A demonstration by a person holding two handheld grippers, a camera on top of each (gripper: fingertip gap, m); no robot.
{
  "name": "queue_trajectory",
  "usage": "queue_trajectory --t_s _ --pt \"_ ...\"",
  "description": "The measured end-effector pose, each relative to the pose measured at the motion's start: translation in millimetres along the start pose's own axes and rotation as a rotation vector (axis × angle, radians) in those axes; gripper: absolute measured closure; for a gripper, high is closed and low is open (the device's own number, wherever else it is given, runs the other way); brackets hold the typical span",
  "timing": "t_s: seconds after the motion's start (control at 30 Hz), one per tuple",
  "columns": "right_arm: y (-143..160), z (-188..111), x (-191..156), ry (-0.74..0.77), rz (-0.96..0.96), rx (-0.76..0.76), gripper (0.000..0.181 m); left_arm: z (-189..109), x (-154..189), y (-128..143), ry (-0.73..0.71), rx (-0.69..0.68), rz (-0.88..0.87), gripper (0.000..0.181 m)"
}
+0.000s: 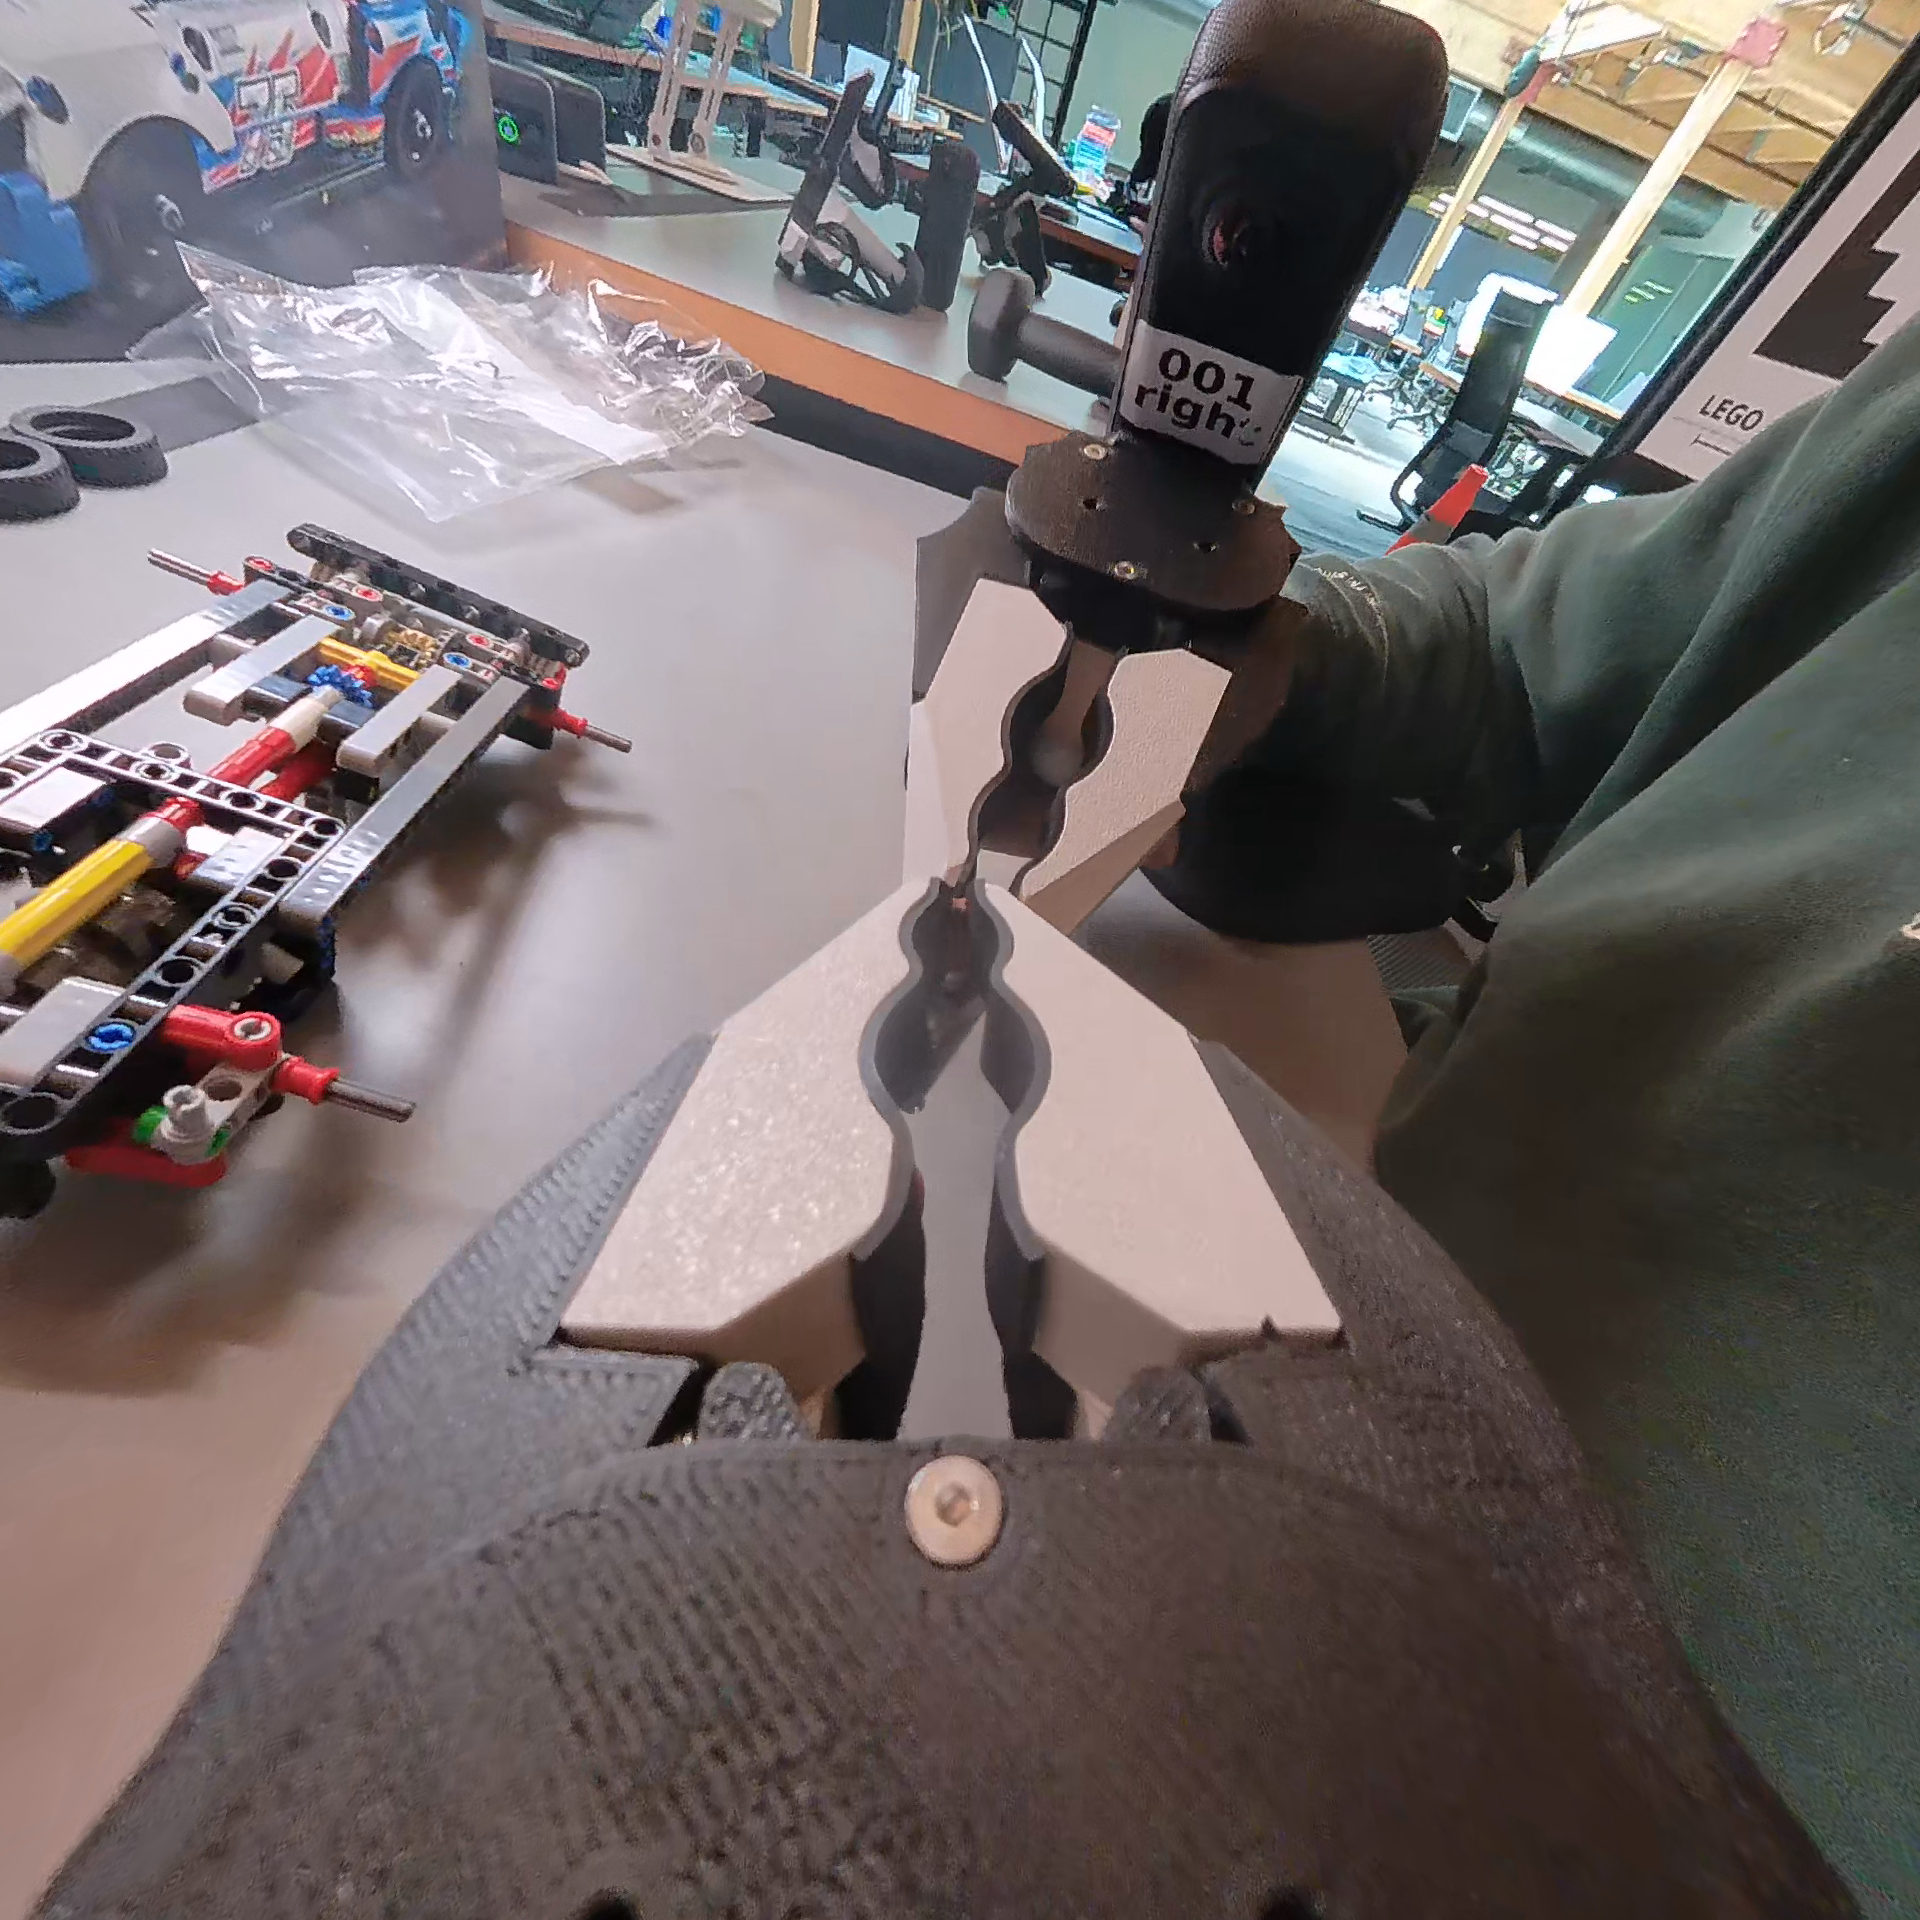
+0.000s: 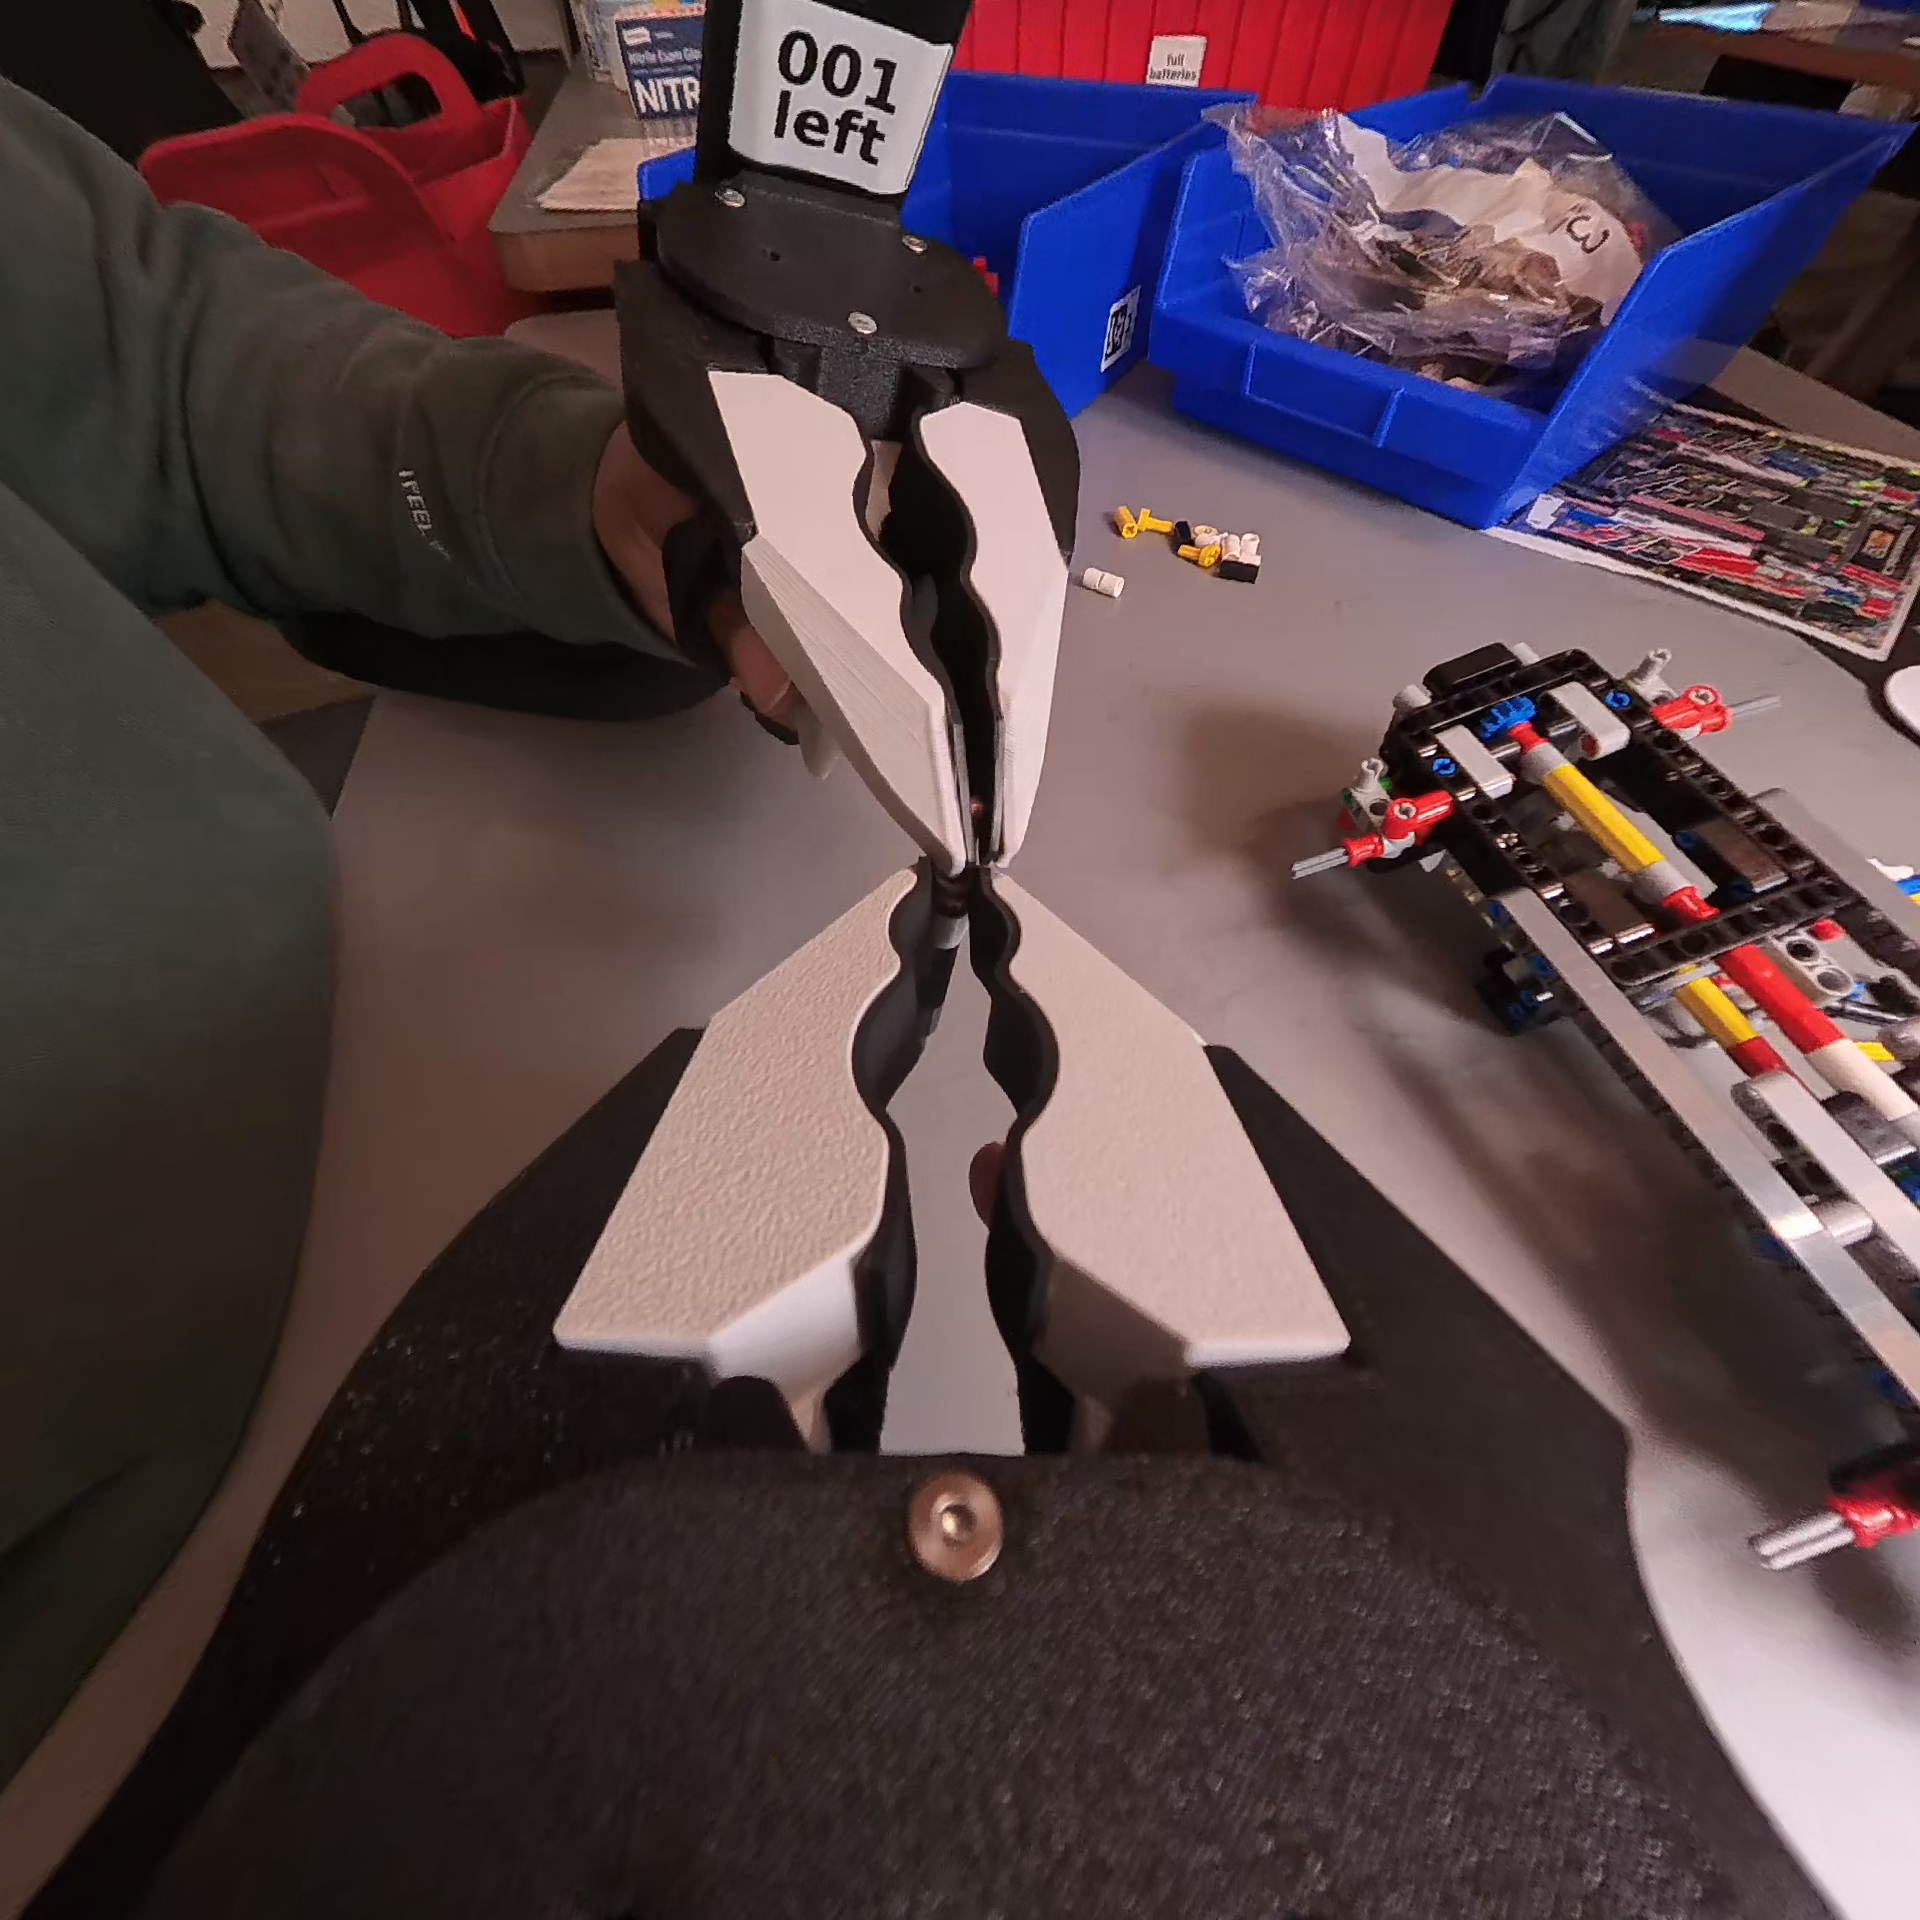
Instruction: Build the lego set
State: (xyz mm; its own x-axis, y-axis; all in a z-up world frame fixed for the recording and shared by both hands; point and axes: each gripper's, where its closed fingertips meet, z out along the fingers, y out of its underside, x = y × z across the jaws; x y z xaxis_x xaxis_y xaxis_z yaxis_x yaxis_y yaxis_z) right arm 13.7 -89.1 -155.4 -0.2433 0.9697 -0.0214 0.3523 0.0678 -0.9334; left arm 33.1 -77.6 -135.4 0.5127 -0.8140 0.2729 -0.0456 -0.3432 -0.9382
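Note:
My two grippers meet tip to tip above the grey table. In the left wrist view, my left gripper (image 1: 954, 902) is shut on a small dark piece (image 1: 951, 971) with a reddish end. The right gripper (image 1: 992, 868) faces it from above, with its tips touching. In the right wrist view, my right gripper (image 2: 961, 888) is shut on a small dark-and-white piece (image 2: 948, 930), with the left gripper (image 2: 977, 847) pressed against it. I cannot tell whether these are one part or two. The partly built chassis (image 1: 260, 790) lies to the left, and shows in the right wrist view (image 2: 1662, 883) at the right.
Two black tyres (image 1: 88, 457), empty clear bags (image 1: 447, 364) and the set's box (image 1: 208, 104) lie behind the chassis. A few loose small pieces (image 2: 1195, 540), blue bins (image 2: 1455, 416) with bagged parts and a printed sheet (image 2: 1745, 520) sit at the far side. A person's green sleeves flank the grippers. My left and right fingertips are right by each other.

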Motion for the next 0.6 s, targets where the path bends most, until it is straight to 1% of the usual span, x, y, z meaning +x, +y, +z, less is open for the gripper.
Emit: queue_trajectory --t_s 0.43,0.5,0.57,0.6 --pt "16 2 -2 -0.073 0.084 -0.022 0.177 5 -4 14 0.010 -0.052 -0.012 0.181" --pt "23 4 -3 -0.081 0.080 -0.056 0.177 8 -3 22 0.009 -0.094 0.015 0.181" --pt "26 4 -2 -0.081 0.067 -0.048 0.177 11 -3 27 0.001 -0.135 0.079 0.180" --pt "29 4 -2 -0.081 0.068 -0.067 0.176 11 -4 29 -0.004 -0.156 0.111 0.180"
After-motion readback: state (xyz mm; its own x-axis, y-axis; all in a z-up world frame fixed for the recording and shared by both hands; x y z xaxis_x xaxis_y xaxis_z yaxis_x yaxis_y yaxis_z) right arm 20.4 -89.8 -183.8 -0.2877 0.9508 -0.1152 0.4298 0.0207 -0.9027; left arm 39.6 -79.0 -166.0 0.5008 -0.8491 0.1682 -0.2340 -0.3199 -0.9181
